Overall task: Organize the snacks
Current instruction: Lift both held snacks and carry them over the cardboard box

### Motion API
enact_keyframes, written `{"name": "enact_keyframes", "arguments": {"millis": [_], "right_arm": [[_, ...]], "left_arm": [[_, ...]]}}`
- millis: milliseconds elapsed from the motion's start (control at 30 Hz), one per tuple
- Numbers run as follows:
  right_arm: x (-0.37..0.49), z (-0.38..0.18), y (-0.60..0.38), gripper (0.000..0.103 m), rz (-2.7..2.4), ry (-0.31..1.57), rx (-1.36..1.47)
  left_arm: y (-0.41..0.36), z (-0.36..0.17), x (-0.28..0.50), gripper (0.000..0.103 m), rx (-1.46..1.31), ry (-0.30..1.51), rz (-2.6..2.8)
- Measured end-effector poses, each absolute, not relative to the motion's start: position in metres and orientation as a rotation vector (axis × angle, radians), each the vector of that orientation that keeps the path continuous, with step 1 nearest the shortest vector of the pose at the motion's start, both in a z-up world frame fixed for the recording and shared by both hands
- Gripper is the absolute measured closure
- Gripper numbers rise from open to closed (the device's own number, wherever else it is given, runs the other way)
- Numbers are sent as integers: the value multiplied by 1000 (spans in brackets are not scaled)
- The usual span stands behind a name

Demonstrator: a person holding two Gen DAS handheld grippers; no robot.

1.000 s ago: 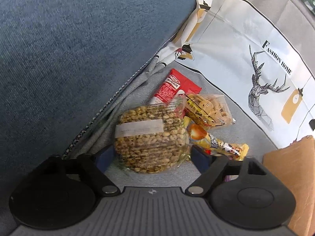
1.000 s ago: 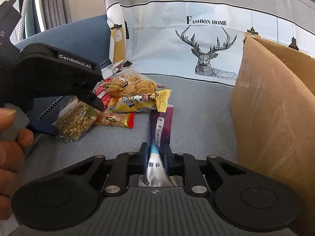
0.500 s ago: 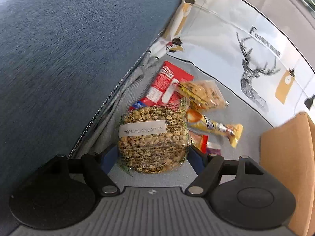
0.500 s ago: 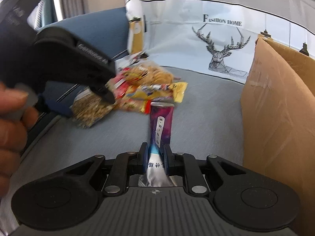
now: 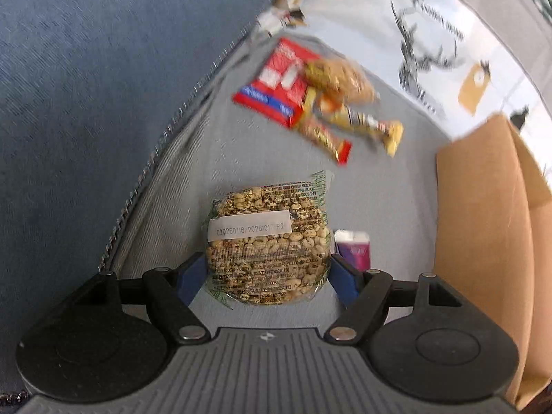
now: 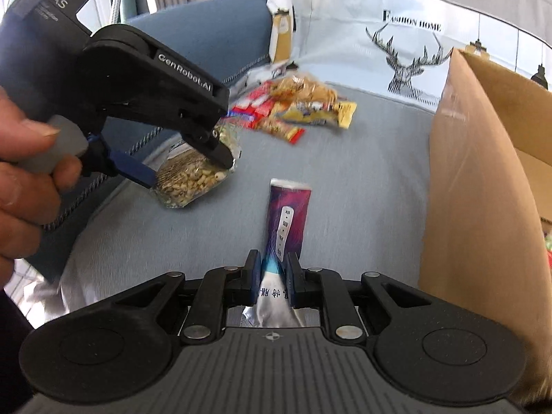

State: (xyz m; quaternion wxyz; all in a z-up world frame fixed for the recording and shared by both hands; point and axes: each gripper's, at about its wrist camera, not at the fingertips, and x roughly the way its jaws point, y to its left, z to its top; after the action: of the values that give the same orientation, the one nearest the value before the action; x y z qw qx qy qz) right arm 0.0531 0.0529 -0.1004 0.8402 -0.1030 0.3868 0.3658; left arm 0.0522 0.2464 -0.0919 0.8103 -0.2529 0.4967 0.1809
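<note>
My left gripper [image 5: 267,269] is shut on a clear bag of roasted beans [image 5: 267,241] with a white date label, held above the grey sofa seat; it also shows in the right wrist view [image 6: 188,179]. My right gripper [image 6: 272,272] is shut on a purple snack packet [image 6: 288,214] by its silver end. A pile of snacks lies further back on the seat: a red packet [image 5: 276,82], a bag of crackers [image 5: 341,76] and a yellow bar [image 5: 369,124]. The pile also shows in the right wrist view [image 6: 300,107].
An open cardboard box [image 6: 483,179] stands at the right, also in the left wrist view [image 5: 483,241]. A blue sofa armrest [image 5: 86,86] rises at the left. A deer-print cushion [image 6: 396,55] lines the back. A hand [image 6: 24,186] holds the left gripper.
My left gripper has lifted the bean bag off the pile and drawn it back toward me. My right gripper has pulled the purple packet back and up, closer to the box.
</note>
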Motion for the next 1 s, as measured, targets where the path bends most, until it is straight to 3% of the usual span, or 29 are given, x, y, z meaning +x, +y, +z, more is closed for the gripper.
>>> {"name": "enact_keyframes", "arguments": {"millis": [133,200,300,533,667,733,967,1000], "right_arm": [[54,-105,51,81,766,837,-231],[57,-105,50,64,755,833,-223],[60,-107,49,51,763,831,-209],[68,-110,52,51,746,827,-178],[72,-114,55,53,741,830,-166],[73,-116,56,71,742,833,-172],[67,-112,56,82,730,773,-225],[67,-111,55,88,733,770,-219]], "left_arm": [[243,-97,52,21,-507,1091,365],[243,-98,53,19,-500,1096,359],[242,-99,56,18,-497,1105,359],[241,-99,61,14,-492,1105,370],[238,-101,64,11,-466,1114,372],[236,-102,66,9,-450,1117,370],[229,-103,69,6,-406,1127,370],[229,-103,69,6,-403,1128,370]]}}
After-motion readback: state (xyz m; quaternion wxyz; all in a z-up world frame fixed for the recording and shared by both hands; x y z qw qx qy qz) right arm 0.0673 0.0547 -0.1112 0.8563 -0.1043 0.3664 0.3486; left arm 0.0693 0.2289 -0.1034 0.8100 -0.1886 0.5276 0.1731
